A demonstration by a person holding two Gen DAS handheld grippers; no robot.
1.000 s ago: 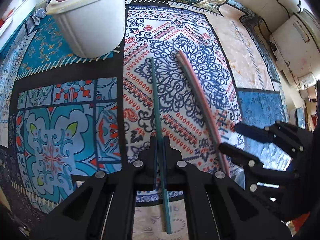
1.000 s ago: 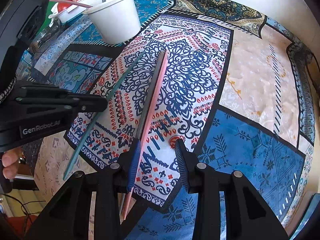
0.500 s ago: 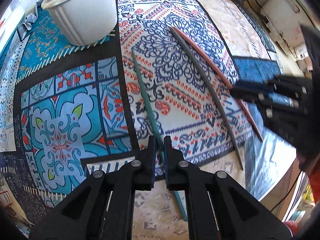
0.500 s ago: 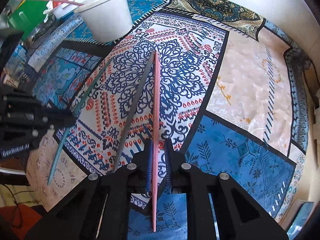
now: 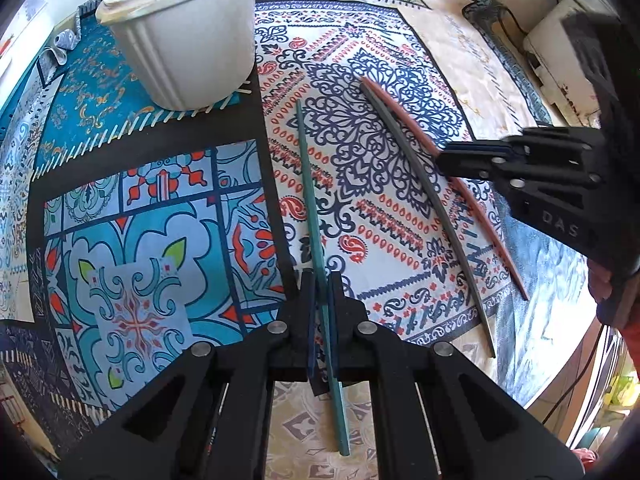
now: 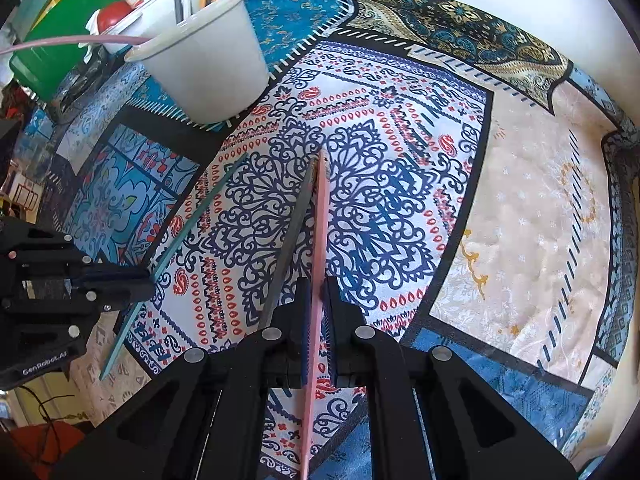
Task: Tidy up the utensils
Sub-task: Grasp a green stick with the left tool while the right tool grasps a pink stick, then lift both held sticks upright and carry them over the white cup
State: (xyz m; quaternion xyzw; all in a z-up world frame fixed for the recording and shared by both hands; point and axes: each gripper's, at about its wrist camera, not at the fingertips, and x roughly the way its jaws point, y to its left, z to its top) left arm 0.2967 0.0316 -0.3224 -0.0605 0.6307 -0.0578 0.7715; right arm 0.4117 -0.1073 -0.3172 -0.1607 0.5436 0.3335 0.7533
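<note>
Left to right, then. The white bucket sat far left at the back of the patterned tablecloth, with a few sticks poking out of it. The left gripper was clamped on the teal chopstick, which ran straight up between its closed fingers, front end pointing toward the bucket's right side and back end sticking out behind the jaws. Nothing sat between that tip and the bucket, just cloth.

Next over, the grey chopstick lay flat on the cloth, loose, not gripped by anything. Right against it was the pink chopstick, and the right gripper was pinched shut on that one, with the stick passing between its fingers and trailing out behind. In the right wrist view the grey one touched the pink one near the far tips and angled off to the left, so it was crowding the grip a bit.
</note>
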